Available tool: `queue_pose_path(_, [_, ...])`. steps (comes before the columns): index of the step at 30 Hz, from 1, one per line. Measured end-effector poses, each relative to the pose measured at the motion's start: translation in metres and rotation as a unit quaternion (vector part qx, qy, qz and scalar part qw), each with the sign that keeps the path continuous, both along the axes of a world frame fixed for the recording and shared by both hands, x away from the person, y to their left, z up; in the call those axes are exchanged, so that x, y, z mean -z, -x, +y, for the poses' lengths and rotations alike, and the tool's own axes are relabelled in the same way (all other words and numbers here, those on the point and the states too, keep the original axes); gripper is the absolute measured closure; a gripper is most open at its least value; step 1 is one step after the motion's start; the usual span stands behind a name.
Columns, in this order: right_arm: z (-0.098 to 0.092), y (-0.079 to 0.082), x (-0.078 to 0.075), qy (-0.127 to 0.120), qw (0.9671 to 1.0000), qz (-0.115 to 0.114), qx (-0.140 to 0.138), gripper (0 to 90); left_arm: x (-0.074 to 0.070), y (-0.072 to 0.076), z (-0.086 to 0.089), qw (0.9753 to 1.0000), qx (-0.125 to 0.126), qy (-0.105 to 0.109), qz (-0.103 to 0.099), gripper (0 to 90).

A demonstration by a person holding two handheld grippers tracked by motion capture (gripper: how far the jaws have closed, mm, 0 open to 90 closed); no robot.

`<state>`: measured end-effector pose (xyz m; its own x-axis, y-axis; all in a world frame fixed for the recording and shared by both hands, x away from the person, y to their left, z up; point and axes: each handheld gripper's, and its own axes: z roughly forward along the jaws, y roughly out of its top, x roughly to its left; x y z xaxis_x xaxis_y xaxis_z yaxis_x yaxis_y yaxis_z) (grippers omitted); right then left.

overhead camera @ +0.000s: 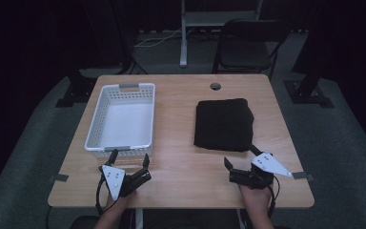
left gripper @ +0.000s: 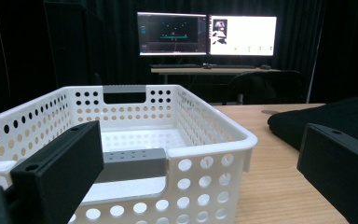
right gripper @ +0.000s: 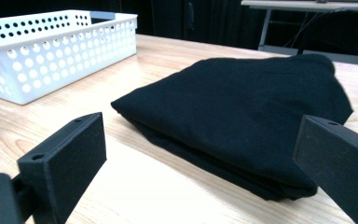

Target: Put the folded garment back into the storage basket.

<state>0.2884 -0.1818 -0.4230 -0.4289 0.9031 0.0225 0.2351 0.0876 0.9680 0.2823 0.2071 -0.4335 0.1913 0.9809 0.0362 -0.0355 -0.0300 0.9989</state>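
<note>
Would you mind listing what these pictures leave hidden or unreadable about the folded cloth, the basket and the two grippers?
- Folded black cloth: kind of garment and number of layers, lost in uniform black; its underside lies against the table.
- White basket: near floor, in the left gripper view, behind its own front wall.
- Right gripper: one jaw tip merges with the cloth's edge in the high view.
- Left gripper: jaw tips cut off by the bottom edge in its own view.

Pale wood-grain tabletop [overhead camera: 181, 157], smooth, faint sheen. White perforated plastic basket [overhead camera: 122, 117], slightly glossy, with matt grey plastic handle inserts [left gripper: 131, 162]. Folded black cloth [right gripper: 242, 107], soft, matt, fine knit. Black matt plastic jaws on left gripper [overhead camera: 130, 158] and right gripper [overhead camera: 240, 157], each topped with flat grey triangular plate, dull finish.
</note>
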Motion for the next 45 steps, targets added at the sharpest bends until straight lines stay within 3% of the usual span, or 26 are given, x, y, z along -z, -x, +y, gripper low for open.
queue_pose_path(27, [0.008, -0.009, 0.002, 0.024, 0.9972, 0.050, -0.051, 3.6, 0.000, 0.001, 0.002, 1.0000, 0.007, 0.003, -0.002, 1.5])
queue_pose_path(31, [0.008, -0.008, 0.001, 0.014, 0.9954, 0.047, -0.082, 4.4, 0.000, 0.002, 0.002, 1.0000, 0.008, 0.006, -0.002, 1.5])
queue_pose_path(45, [0.010, -0.008, -0.001, 0.017, 0.9950, 0.055, -0.082, 4.5, 0.000, 0.001, 0.001, 0.9999, 0.011, -0.002, 0.004, 1.5])
